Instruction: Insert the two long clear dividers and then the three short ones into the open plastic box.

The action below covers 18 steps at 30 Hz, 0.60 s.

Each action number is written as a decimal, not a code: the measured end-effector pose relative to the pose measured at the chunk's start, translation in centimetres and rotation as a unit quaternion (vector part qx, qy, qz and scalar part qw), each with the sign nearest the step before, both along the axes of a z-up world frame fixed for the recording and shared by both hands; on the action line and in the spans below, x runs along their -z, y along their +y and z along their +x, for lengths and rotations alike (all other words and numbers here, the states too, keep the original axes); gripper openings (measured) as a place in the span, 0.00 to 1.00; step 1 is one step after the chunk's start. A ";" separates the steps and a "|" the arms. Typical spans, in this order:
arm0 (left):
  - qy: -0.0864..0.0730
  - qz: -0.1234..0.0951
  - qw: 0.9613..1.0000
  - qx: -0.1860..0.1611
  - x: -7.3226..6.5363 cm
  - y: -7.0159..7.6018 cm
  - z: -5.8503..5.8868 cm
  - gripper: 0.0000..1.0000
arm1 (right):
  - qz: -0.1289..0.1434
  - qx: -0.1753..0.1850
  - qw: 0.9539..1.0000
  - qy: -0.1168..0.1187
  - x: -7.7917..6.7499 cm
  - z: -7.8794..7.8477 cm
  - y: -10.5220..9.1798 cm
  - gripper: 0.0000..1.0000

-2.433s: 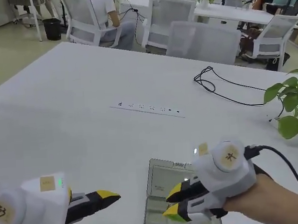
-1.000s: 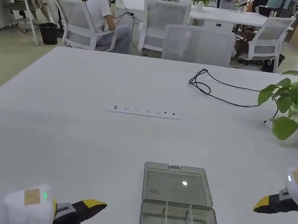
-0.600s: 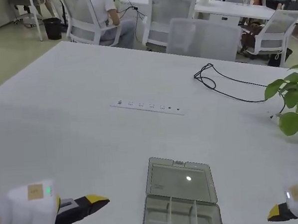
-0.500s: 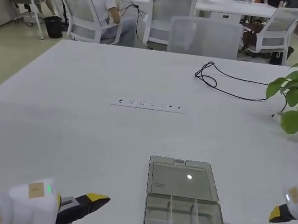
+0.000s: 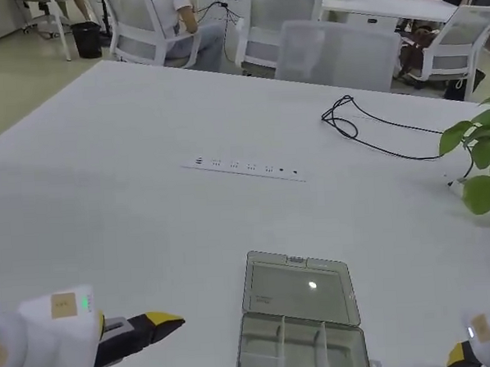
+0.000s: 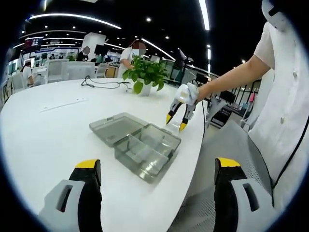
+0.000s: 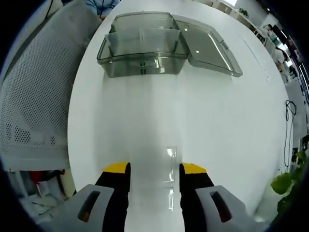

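Right claw (image 7: 154,167) half open, empty, hovers over a clear divider (image 7: 170,162) lying on the tabletop (image 7: 145,121) between its jaws, box (image 7: 140,68) well ahead; left claw (image 6: 158,162) wide, box just ahead; I'd go low, centre on the divider, close slow so it doesn't skid.

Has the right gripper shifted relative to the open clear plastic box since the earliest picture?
Yes. The right gripper, earlier over the open clear plastic box, now sits well to its right.

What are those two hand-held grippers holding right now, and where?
Nothing. Both the left hand-held gripper and right hand-held gripper are open; a clear divider lies on the table between the right one's jaws, ungripped.
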<state>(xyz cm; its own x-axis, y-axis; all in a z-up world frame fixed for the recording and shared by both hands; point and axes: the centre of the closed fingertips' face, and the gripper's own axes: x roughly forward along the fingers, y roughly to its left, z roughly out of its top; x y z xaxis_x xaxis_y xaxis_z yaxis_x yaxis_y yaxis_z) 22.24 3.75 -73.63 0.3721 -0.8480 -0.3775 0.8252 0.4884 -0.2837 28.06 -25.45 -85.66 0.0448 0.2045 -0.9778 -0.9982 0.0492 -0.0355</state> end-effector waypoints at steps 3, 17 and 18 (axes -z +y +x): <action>-0.001 0.000 1.000 0.001 0.0 -0.1 0.0 1.00 | 0.003 -0.004 1.000 0.011 0.0 -0.5 0.0 0.36; -0.005 0.000 1.000 0.005 -0.2 -0.1 0.1 1.00 | 0.009 0.008 1.000 0.013 0.0 -0.1 0.1 0.33; -0.004 0.000 1.000 0.005 -0.2 -0.1 0.1 1.00 | 0.010 0.009 1.000 0.013 0.0 -0.1 0.1 0.33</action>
<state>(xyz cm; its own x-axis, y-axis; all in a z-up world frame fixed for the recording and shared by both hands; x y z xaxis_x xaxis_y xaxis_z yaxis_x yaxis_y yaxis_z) 22.29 3.60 -73.43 0.3671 -0.8514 -0.3747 0.8320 0.4806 -0.2771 27.92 -25.32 -85.68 0.0228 0.2226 -0.9746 -0.9977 0.0668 -0.0081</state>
